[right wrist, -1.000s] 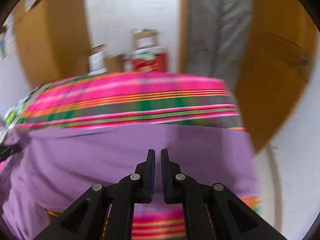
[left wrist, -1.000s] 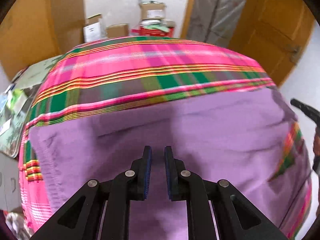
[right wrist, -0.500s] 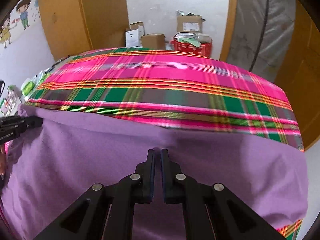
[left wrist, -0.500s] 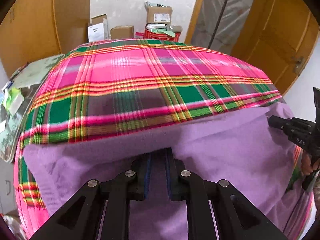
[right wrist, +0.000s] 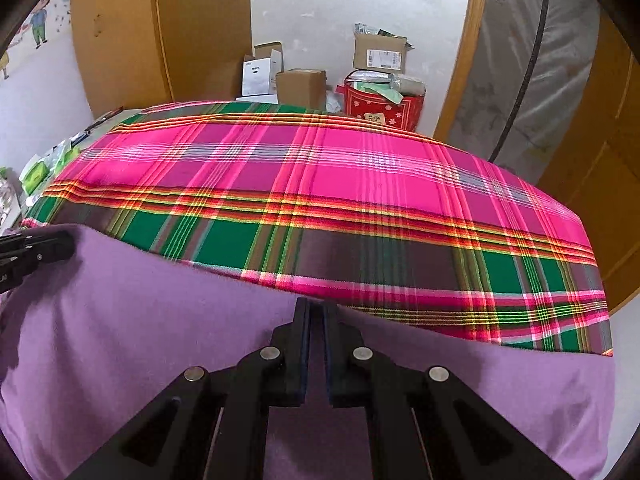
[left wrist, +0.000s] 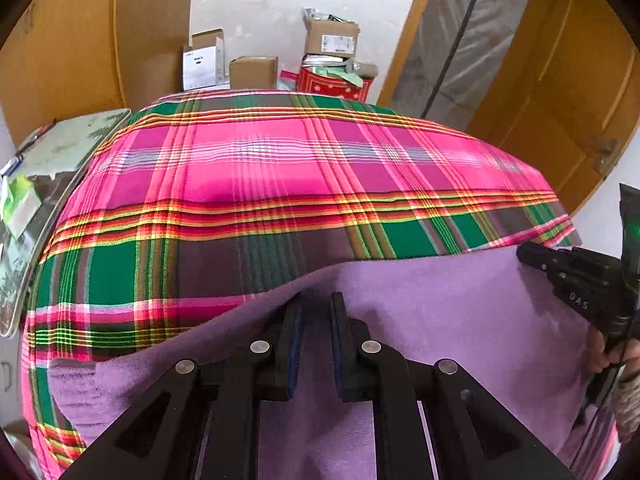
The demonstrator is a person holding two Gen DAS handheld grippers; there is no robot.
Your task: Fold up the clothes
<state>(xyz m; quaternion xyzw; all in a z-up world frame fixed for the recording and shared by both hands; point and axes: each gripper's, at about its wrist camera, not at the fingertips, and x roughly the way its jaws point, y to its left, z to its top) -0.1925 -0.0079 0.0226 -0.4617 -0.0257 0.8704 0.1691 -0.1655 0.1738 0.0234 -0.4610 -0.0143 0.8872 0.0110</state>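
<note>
A purple garment lies across the near part of a table covered with a pink and green plaid cloth. My left gripper is shut on the garment's far edge, and the cloth rises over its fingers. My right gripper is shut on the same far edge, further right. The right gripper also shows at the right side of the left wrist view. The left gripper's tip shows at the left of the right wrist view.
Cardboard boxes and a red printed box stand behind the table against a white wall. Wooden doors flank both sides. A glass-topped surface with papers adjoins the table's left edge.
Both grippers have pulled the garment's far edge toward me, uncovering more of the plaid cloth. A second ago the garment reached much further across the table.
</note>
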